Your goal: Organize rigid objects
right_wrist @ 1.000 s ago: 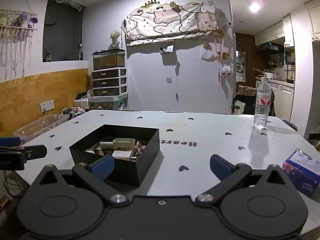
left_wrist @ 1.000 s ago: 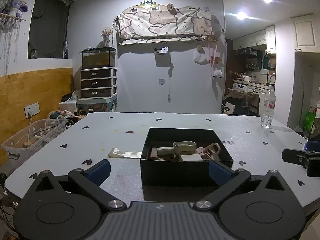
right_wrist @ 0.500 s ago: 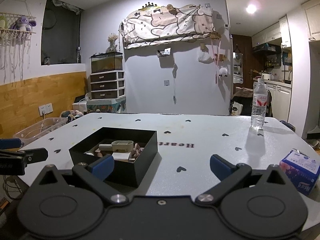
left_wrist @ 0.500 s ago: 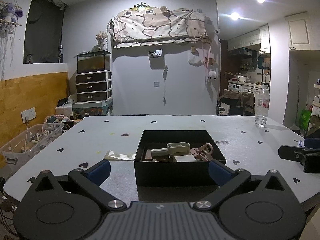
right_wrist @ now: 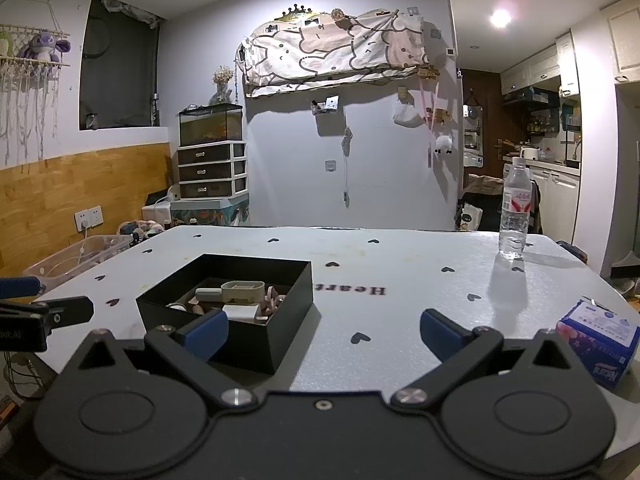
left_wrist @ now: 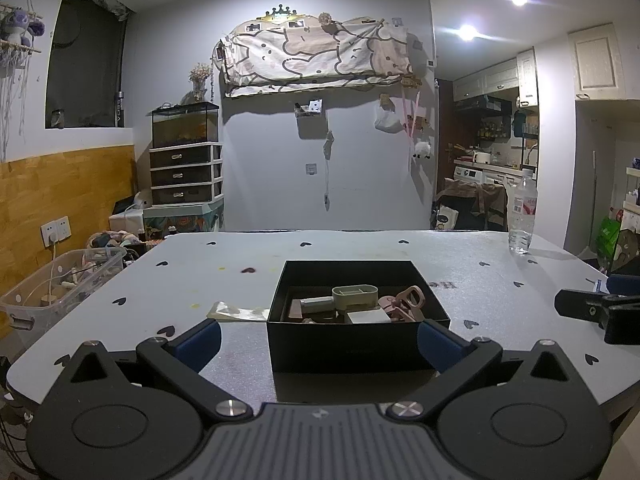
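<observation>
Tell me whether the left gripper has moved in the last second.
Yes. The left gripper has moved: in its view the black box and wall hanging have both shifted left.

Black box: near wall hides lower contents. Blue carton: print too small to read. Right gripper: cut by frame edge.

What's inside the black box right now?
In the black box: a beige tray on top, pink scissors, a white block and brown pieces. The near wall and the upper items hide whatever lies underneath.
</observation>
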The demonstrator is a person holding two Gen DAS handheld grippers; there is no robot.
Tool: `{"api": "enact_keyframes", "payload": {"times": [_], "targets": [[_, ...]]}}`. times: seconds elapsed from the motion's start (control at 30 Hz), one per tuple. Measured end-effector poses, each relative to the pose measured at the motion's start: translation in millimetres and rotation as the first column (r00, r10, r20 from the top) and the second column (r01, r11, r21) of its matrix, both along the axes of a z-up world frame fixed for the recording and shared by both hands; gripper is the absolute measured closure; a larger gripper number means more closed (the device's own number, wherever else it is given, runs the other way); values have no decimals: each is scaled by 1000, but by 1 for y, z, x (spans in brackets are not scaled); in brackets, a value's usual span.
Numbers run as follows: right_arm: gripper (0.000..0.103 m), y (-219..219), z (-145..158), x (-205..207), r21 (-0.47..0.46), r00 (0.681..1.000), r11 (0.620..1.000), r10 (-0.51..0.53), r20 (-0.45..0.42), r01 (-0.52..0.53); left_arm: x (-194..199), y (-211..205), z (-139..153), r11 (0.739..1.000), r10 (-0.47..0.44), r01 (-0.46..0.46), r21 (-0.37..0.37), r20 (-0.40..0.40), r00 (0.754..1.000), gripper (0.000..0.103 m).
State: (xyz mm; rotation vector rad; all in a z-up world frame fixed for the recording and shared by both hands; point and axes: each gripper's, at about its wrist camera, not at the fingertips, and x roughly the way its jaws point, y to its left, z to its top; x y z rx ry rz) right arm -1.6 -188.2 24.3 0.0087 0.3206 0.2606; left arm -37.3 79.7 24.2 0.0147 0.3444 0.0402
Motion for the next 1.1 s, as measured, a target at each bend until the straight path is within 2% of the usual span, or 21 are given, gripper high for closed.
{"api": "enact_keyframes", "payload": {"times": [1.1], "targets": [[0, 2, 1, -4, 2, 1000, 1000, -7, -2, 7, -3, -2, 3, 1000, 2, -2, 3, 7, 1000, 0]]}}
